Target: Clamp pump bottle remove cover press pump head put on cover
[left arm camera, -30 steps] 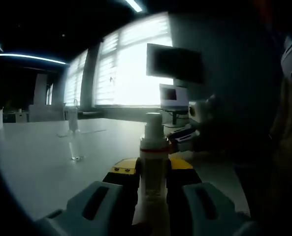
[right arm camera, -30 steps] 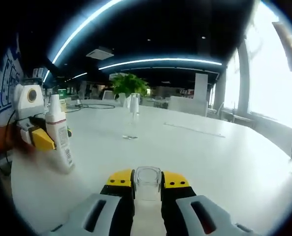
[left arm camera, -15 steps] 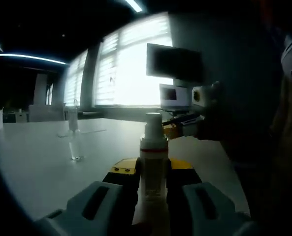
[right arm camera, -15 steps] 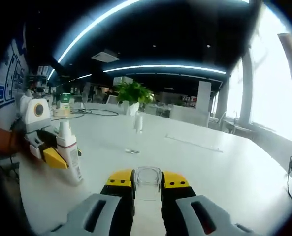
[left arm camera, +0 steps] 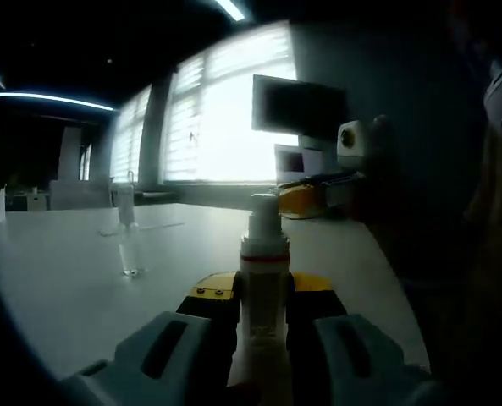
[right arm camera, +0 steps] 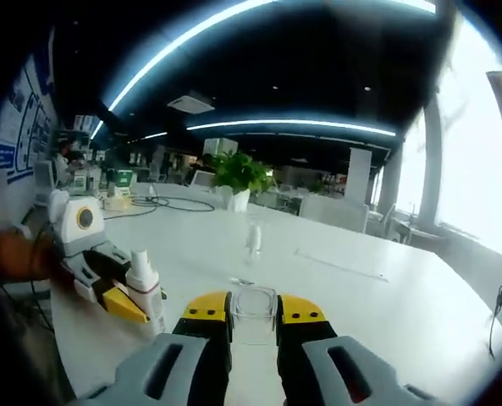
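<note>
Low centre in your left gripper view, the white plastic pump bottle [left arm camera: 263, 279] stands on the white table [left arm camera: 73, 271], small clear bottle [left arm camera: 132, 258] left of it.

Bright blinded windows [left arm camera: 225, 110] fill the upper centre; a dark monitor [left arm camera: 300, 108] hangs right. A potted plant [right arm camera: 238, 173] stands mid-frame under curved ceiling lights [right arm camera: 293, 125].
</note>
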Demonstrator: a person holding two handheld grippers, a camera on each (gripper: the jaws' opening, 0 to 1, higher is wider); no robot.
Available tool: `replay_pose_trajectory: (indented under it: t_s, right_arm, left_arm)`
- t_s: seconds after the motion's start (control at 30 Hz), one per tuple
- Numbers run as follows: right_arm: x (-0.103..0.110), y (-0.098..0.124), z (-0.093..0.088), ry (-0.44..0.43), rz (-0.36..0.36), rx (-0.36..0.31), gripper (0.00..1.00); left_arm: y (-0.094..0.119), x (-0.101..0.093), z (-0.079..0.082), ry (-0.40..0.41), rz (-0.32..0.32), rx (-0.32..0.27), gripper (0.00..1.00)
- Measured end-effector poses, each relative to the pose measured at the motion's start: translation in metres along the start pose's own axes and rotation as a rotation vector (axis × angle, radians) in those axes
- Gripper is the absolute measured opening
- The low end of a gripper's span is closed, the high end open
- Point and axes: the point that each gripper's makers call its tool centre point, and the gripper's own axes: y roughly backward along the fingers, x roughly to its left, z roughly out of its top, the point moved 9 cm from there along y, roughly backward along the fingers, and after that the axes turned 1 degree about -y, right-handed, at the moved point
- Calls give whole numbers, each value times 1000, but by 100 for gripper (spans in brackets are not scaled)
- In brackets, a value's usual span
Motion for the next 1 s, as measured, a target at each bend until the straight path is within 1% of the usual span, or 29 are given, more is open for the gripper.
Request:
replay_pose_trajectory:
  t_s: [0.17,0.3,0.5,0.63,0.8,0.93,1.0]
  right_arm:
    - [10,0,14,8,48,-21,16]
    - [16,-1,24,31,62,-29,16]
    - [20,-3,36,18,93,-45,16]
    - [27,-5,42,-13,134,-55,16]
    - [35,-10,48,-17,135,-49,16]
    - [40,-13,52,-56,159,-50,16]
    - [43,-15,53,-87,163,-37,16]
  left_arm:
    - [0,-1,0,0,0,0,12]
    - [0,-1,0,0,0,0,12]
    - [-1,-2,0,1,-1,0,12]
    - [-1,-2,0,2,-1,0,12]
    - [-1,-2,0,-1,1,0,12]
    - [-1,-2,0,0,2,0,12]
    - [-1,-2,0,0,3,0,12]
